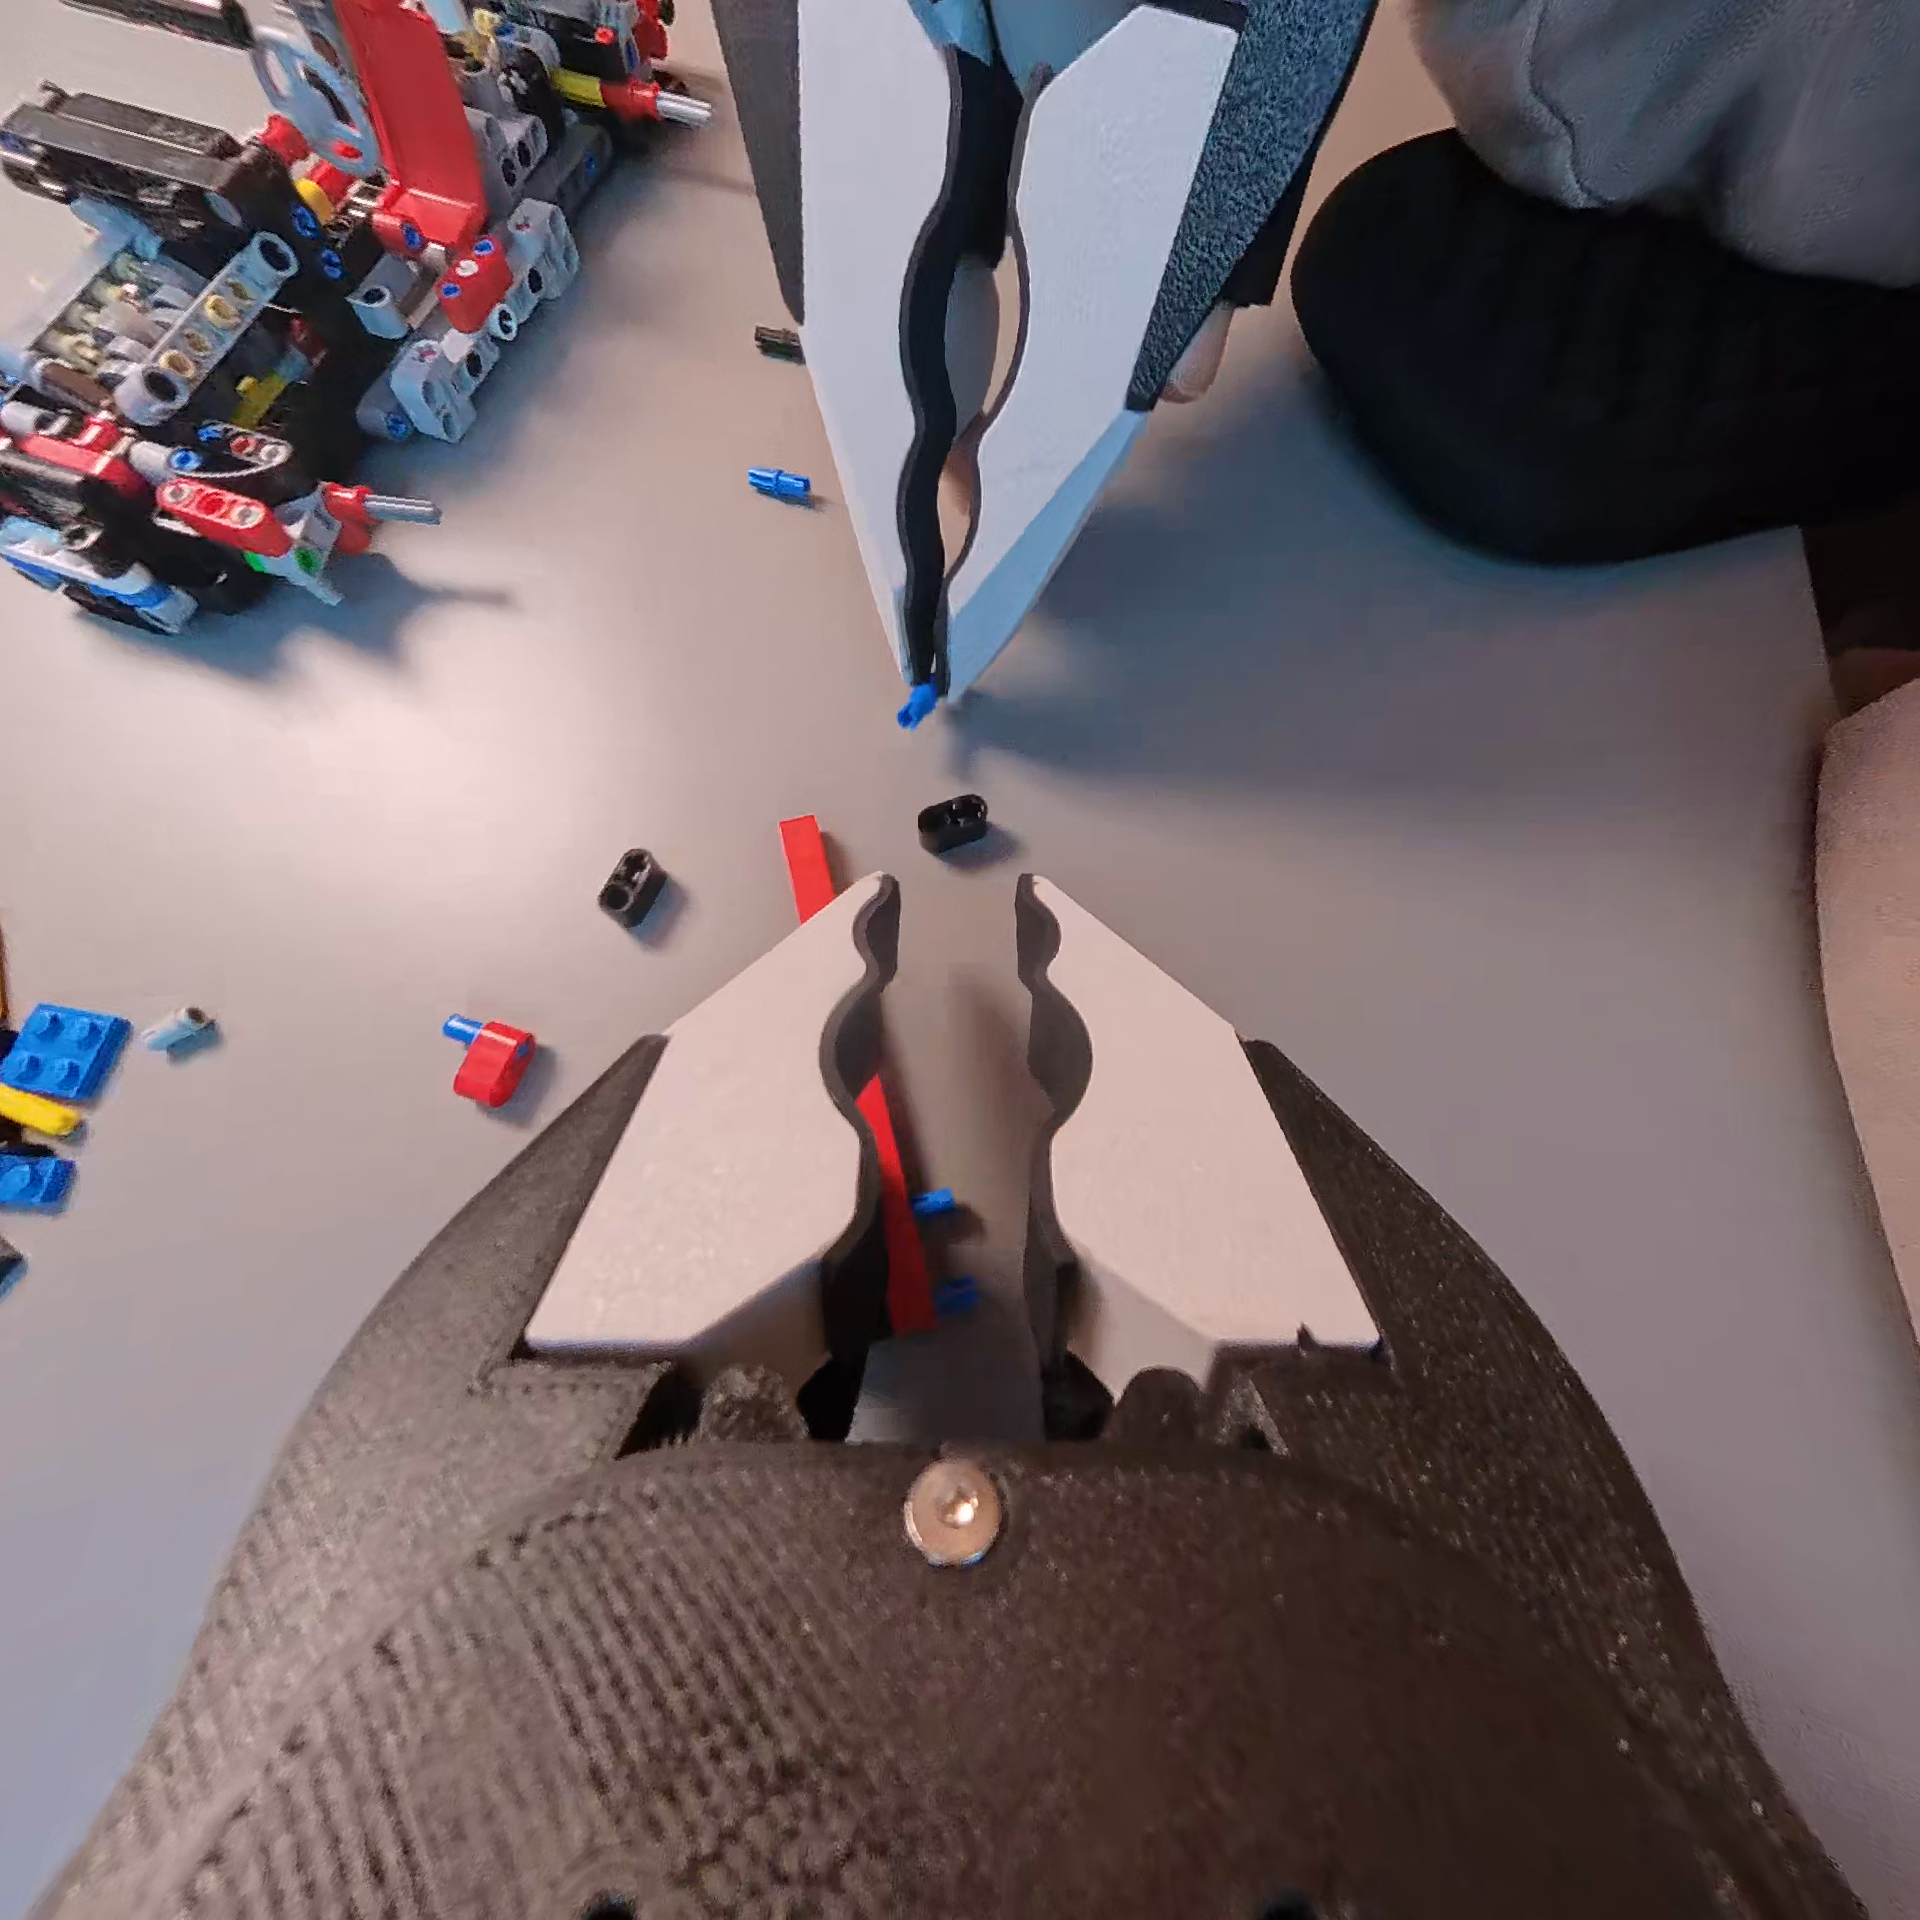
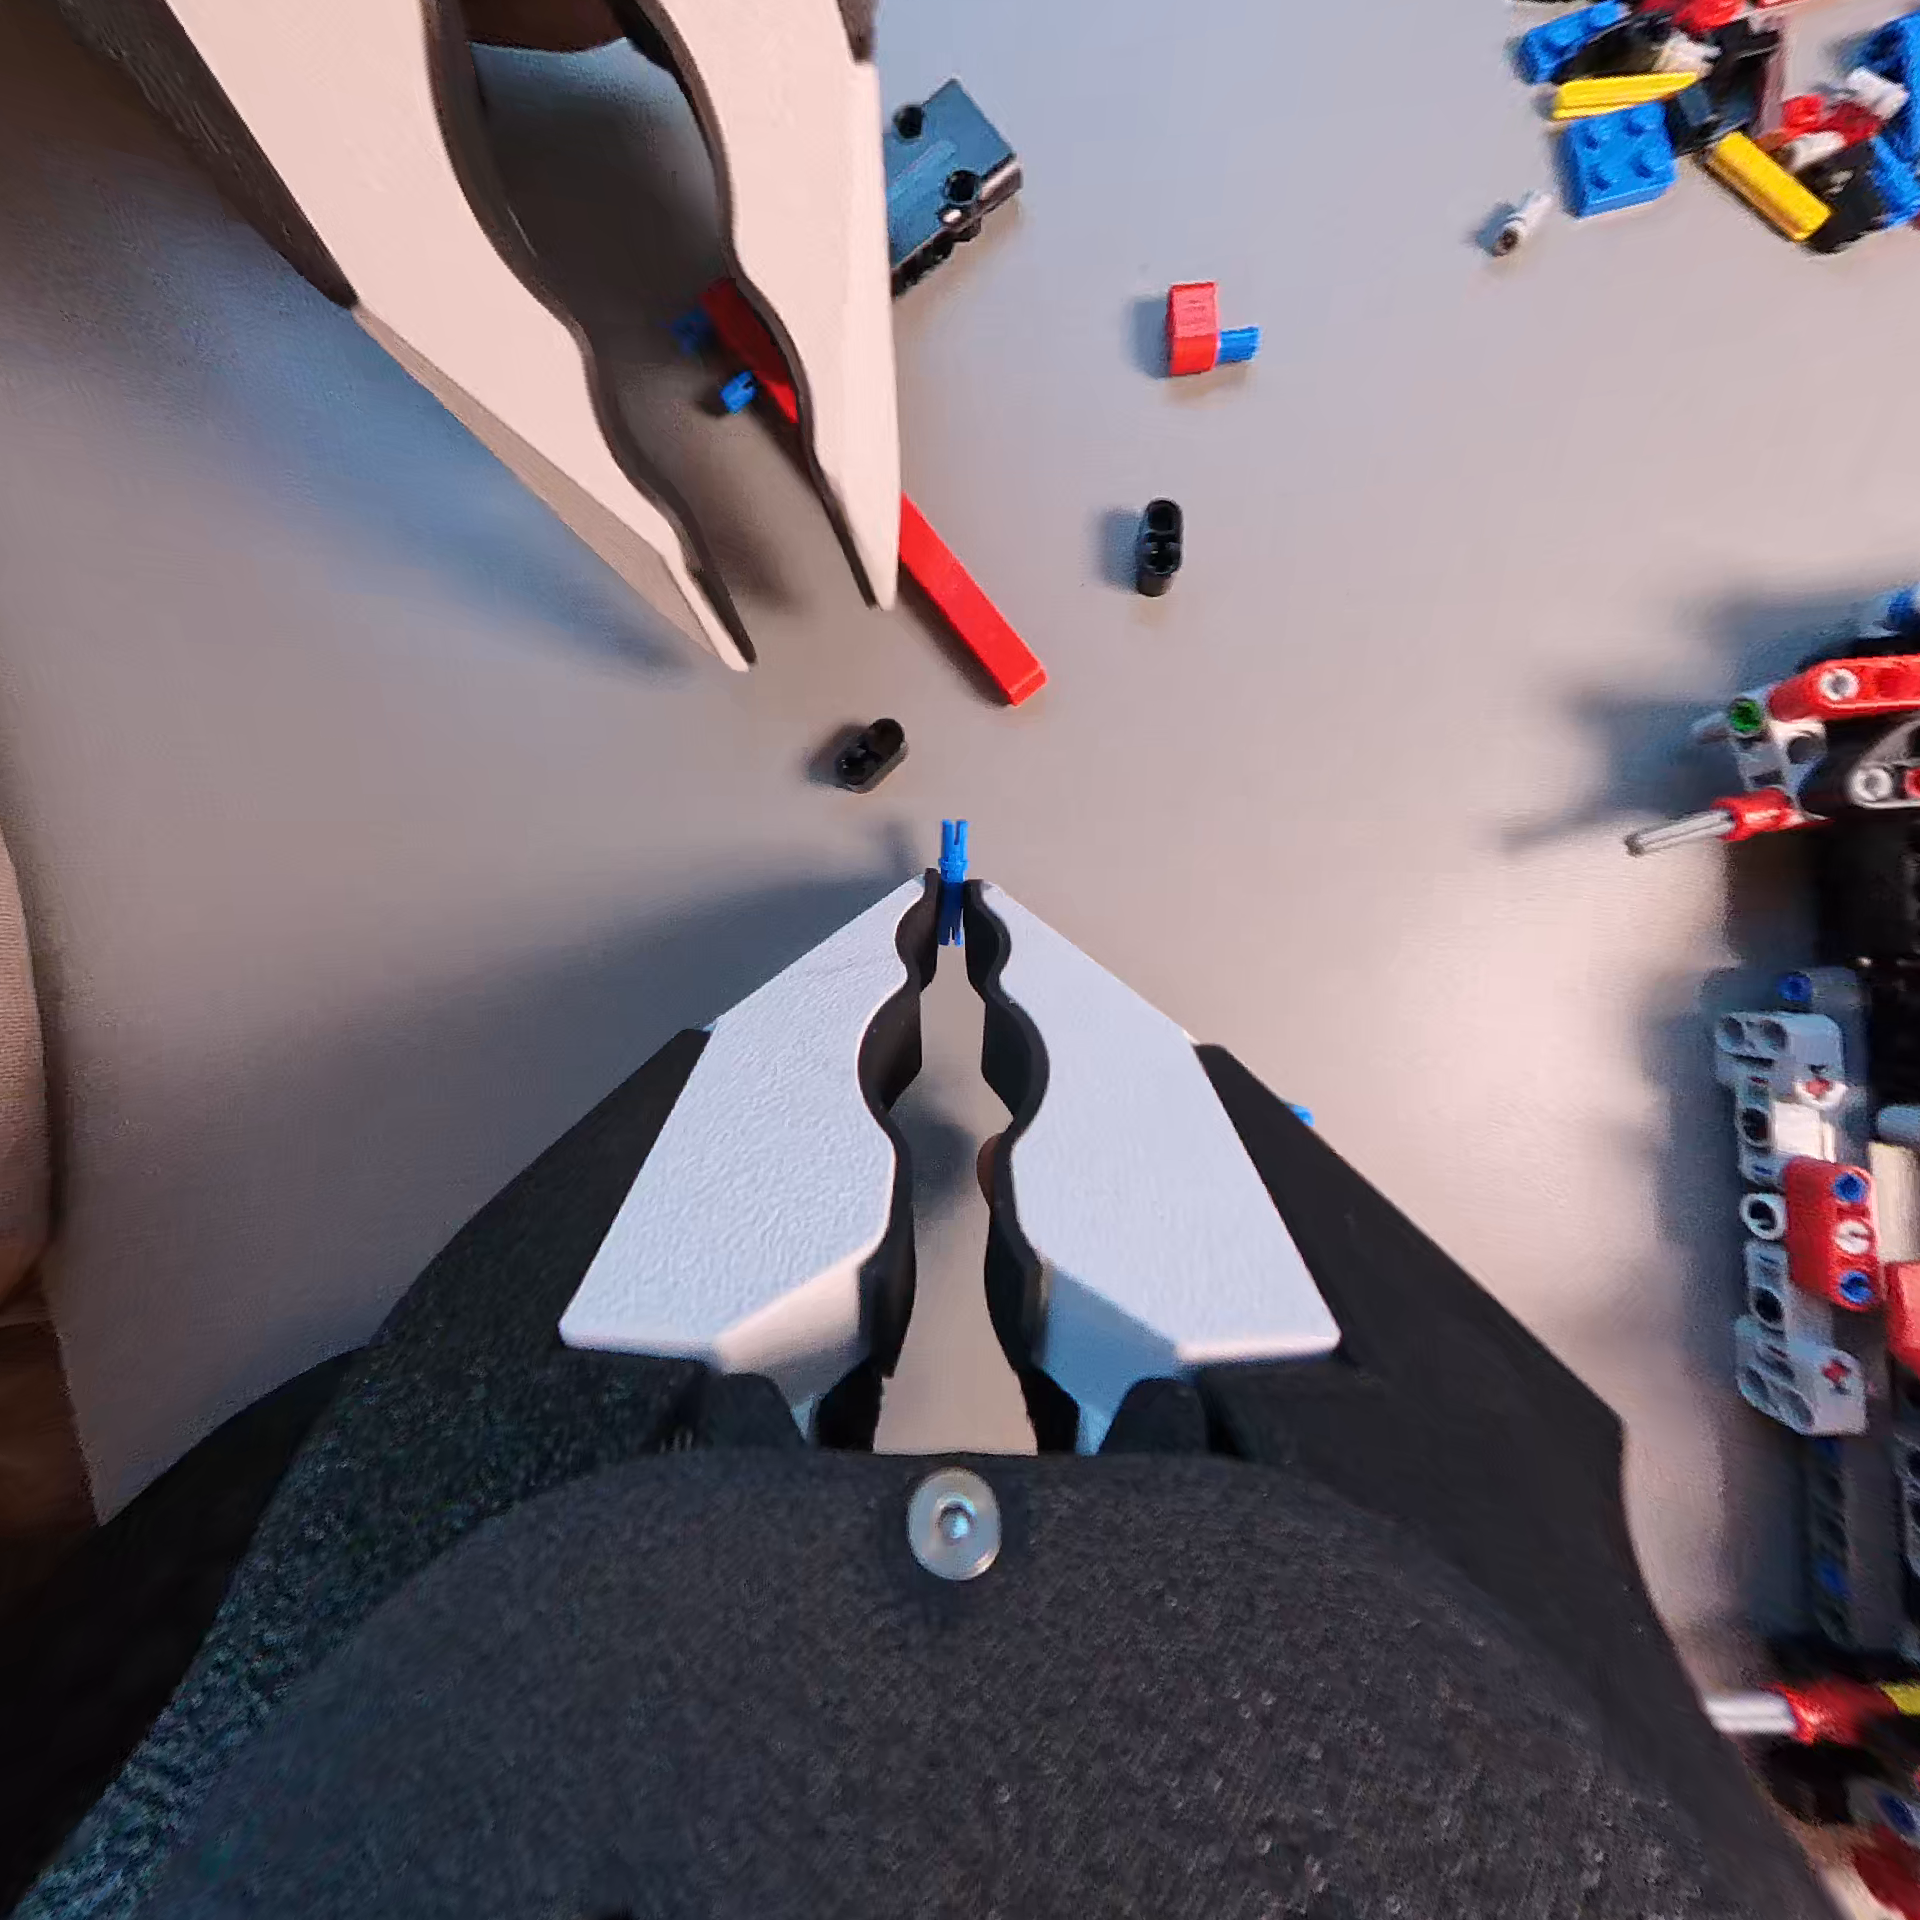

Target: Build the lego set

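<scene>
My right gripper (image 2: pixel 951 888) is shut on a small blue pin (image 2: pixel 953 868) and holds it tip-down just above the grey table; it also shows in the left wrist view (image 1: pixel 928 681) with the pin (image 1: pixel 914 709). My left gripper (image 1: pixel 956 888) is open and empty, and it shows in the right wrist view too (image 2: pixel 805 623). It hovers over a long red beam (image 1: pixel 805 868) that lies flat and carries two blue pins (image 1: pixel 932 1202) on its side. A black two-hole connector (image 1: pixel 951 823) lies between the two grippers' tips. A second one (image 1: pixel 631 885) lies to the left.
The part-built red, grey and black model (image 1: pixel 260 312) stands at the far left, also seen in the right wrist view (image 2: pixel 1818 1143). Nearby lie a red piece with a blue pin (image 1: pixel 494 1060), a loose blue pin (image 1: pixel 779 483), a brick pile (image 2: pixel 1714 125) and a black box (image 2: pixel 945 177). A person's dark-clothed leg (image 1: pixel 1558 364) is at the right. Left tips to right tips: about 5 cm.
</scene>
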The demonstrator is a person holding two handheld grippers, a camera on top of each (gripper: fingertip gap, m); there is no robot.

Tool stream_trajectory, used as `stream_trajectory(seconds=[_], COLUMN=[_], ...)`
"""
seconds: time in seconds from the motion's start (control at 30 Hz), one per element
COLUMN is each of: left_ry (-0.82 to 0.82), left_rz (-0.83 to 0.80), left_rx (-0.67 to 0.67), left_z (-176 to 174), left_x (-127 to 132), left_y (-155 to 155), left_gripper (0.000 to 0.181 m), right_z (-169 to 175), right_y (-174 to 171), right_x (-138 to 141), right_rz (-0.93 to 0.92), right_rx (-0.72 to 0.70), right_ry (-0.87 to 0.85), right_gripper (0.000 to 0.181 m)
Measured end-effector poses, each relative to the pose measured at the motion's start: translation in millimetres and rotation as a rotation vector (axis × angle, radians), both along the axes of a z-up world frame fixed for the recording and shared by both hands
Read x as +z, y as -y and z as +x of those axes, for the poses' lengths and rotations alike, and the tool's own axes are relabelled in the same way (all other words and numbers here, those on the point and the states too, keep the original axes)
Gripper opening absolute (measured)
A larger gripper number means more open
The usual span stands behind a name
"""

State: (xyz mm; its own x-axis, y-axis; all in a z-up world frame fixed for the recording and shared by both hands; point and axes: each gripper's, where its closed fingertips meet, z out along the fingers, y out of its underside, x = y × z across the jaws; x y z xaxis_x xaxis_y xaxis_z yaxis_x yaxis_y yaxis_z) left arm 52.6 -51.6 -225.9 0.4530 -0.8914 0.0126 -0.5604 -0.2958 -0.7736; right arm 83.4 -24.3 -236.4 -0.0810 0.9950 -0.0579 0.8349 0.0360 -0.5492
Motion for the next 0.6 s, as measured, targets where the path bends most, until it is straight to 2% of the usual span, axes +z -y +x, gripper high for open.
stream_trajectory(seconds=[0.17,0.33,0.5,0.6], left_ry=[-0.039,-0.085,-0.097,-0.087], left_rz=[0.015,0.046,0.052,0.037], left_rx=[-0.008,0.022,0.027,0.044], left_z=[6.5,-4.0,-4.7,2.0], left_x=[-3.4,-5.7,-3.3,-7.1], left_y=[1.0,2.2,15.2,11.0], left_gripper=[0.021,0.024,0.015,0.015], right_z=[-10.4,-19.7,-12.5,-13.7], right_y=[17.2,33.2,20.6,15.5], right_x=[-3.8,-4.7,-2.8,-5.4], right_rz=[-0.004,-0.007,-0.007,0.006], right_rx=[0.054,0.116,0.066,0.048], right_ry=[0.005,-0.001,-0.012,0.002], right_gripper=[0.001,0.001,0.001,0.001])
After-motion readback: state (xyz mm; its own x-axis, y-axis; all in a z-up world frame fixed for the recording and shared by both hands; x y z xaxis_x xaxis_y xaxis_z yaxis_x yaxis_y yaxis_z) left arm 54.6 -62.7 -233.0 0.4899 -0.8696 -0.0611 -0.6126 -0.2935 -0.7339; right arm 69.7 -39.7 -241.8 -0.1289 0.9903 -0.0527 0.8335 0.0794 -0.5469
